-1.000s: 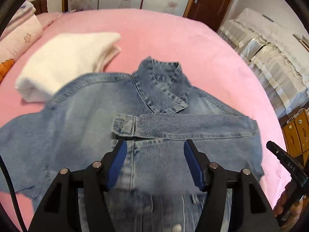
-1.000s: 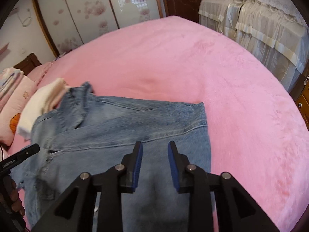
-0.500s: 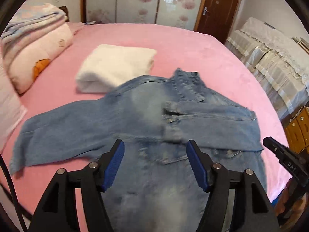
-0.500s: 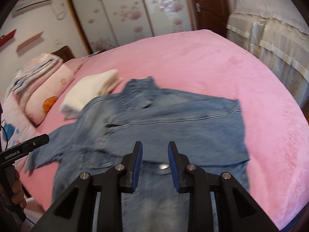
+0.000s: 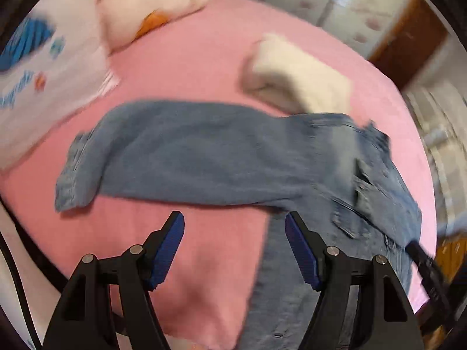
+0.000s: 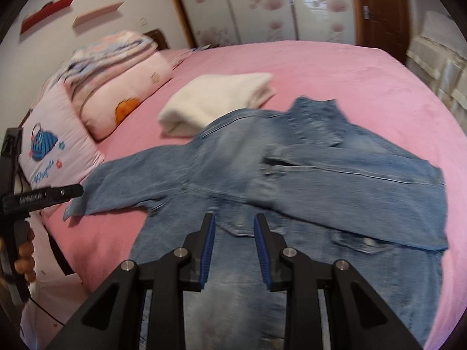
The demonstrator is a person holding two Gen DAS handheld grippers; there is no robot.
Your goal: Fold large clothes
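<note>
My left gripper (image 5: 235,248), jaws just widened and empty, now faces the denim jacket's (image 6: 292,180) outstretched sleeve (image 5: 175,154) mid-frame on the pink bed (image 6: 321,64); my right gripper (image 6: 235,248) hangs narrowly parted, gripping nothing.

jacket (image 6: 292,180) on bed (image 6: 321,67) | folded blanket (image 6: 216,99) behind | pillows (image 6: 122,87) left

Left wrist view rides the left gripper (image 5: 235,246), looks steeply down past its two fingers onto the pink bed (image 5: 204,67), close over the denim jacket (image 5: 221,151) sleeve; heavy blur. Right wrist view rides the right gripper (image 6: 235,248), looks down and forward along its fingers, a bit farther back, taking in the whole jacket (image 6: 292,175). Both share the jacket, the folded cream garment (image 5: 300,75) (image 6: 219,99) beyond it and the pillows (image 5: 140,8) (image 6: 125,96). Left gripper's body shows at the right view's left edge.
</note>
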